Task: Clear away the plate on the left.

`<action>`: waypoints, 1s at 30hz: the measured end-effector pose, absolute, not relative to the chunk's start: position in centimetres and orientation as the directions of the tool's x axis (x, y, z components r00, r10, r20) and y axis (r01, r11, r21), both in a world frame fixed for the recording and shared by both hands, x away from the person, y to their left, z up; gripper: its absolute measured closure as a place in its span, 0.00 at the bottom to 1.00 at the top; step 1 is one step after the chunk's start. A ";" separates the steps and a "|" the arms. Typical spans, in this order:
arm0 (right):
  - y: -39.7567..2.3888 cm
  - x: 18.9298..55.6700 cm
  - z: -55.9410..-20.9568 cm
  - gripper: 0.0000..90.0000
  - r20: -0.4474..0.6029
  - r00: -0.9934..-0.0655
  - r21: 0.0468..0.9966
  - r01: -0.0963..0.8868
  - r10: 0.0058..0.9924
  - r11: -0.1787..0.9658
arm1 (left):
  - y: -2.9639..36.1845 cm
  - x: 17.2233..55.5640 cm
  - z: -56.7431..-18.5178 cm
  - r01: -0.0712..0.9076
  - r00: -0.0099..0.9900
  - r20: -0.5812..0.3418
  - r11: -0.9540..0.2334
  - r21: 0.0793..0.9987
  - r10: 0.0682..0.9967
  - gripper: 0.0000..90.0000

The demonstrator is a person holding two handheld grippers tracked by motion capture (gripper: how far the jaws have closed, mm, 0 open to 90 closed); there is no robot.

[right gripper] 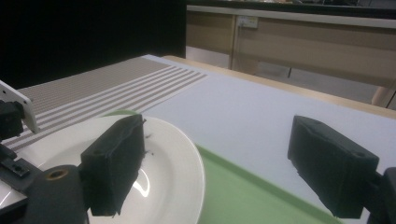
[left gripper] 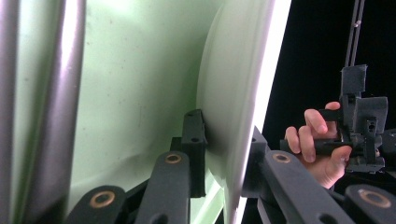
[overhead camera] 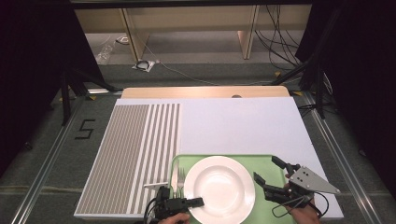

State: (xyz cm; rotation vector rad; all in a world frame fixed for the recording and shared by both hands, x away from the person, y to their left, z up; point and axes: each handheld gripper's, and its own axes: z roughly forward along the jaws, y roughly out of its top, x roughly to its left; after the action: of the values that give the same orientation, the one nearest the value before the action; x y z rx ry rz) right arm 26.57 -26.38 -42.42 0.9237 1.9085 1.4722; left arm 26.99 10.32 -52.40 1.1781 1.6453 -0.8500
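A white plate (overhead camera: pixel 219 189) lies on a green tray (overhead camera: pixel 266 161) at the table's near edge. A fork (overhead camera: pixel 180 179) rests on the tray just left of the plate. My left gripper (overhead camera: pixel 196 203) comes in from the left at the plate's near-left rim. In the left gripper view the left gripper (left gripper: pixel 224 135) has one jaw under the plate (left gripper: pixel 233 84) and one on top, shut on its rim, with the tray (left gripper: pixel 135 70) behind. My right gripper (overhead camera: pixel 272 172) hovers open over the tray's right part, beside the plate. The right gripper (right gripper: pixel 224 163) holds nothing, with the plate (right gripper: pixel 173 154) at its left jaw.
The tray sits on a white board (overhead camera: pixel 233 123) with a grey striped area (overhead camera: pixel 126 149) at its left. Shiny fork metal (left gripper: pixel 60 93) fills the left of the left gripper view. A hand holding the right gripper (left gripper: pixel 359 121) is farther off there. Stands and cables (overhead camera: pixel 280 37) lie beyond the table.
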 end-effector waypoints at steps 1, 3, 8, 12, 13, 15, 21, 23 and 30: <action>-26.4 26.6 -42.4 0.22 -0.017 -0.611 0.969 0.184 0.792 0.163 | 10.3 27.0 -52.4 0.952 -0.128 -0.937 0.304 -0.025 0.324 0.86; -26.4 26.6 -42.4 0.22 -0.017 -0.611 0.969 0.184 0.792 0.163 | 10.1 27.1 -52.5 0.952 -0.129 -0.937 0.304 -0.026 0.324 0.86; -26.4 26.6 -42.4 0.22 -0.017 -0.611 0.969 0.184 0.791 0.163 | 9.8 27.2 -52.5 0.955 -0.128 -0.936 0.295 -0.028 0.326 0.86; -26.4 26.6 -42.4 0.22 -0.016 -0.610 0.969 0.186 0.792 0.163 | 9.5 27.3 -52.7 0.956 -0.132 -0.936 0.291 -0.033 0.327 0.86; -26.4 26.6 -42.4 0.22 -0.017 -0.611 0.969 0.186 0.792 0.164 | 9.4 27.3 -52.8 0.956 -0.135 -0.935 0.290 -0.037 0.327 0.86; -26.4 26.6 -42.4 0.22 -0.016 -0.611 0.969 0.186 0.792 0.163 | 9.3 27.2 -52.9 0.956 -0.146 -0.937 0.290 -0.050 0.318 0.86; -26.4 26.6 -42.4 0.22 -0.015 -0.610 0.968 0.188 0.792 0.163 | 8.9 27.3 -52.9 0.957 -0.148 -0.937 0.285 -0.054 0.317 0.85; -26.4 26.6 -42.4 0.22 -0.014 -0.611 0.969 0.188 0.792 0.162 | 8.9 27.3 -53.0 0.954 -0.161 -0.938 0.290 -0.069 0.308 0.85; -26.4 26.6 -42.4 0.22 -0.014 -0.610 0.968 0.189 0.792 0.163 | 9.0 27.3 -53.1 0.955 -0.163 -0.936 0.287 -0.071 0.311 0.85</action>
State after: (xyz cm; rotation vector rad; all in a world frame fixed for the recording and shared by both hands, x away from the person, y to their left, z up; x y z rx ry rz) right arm 26.58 -26.40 -42.43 0.9268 1.9109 1.4708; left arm 27.29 8.97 -53.14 1.1730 1.6617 -0.9048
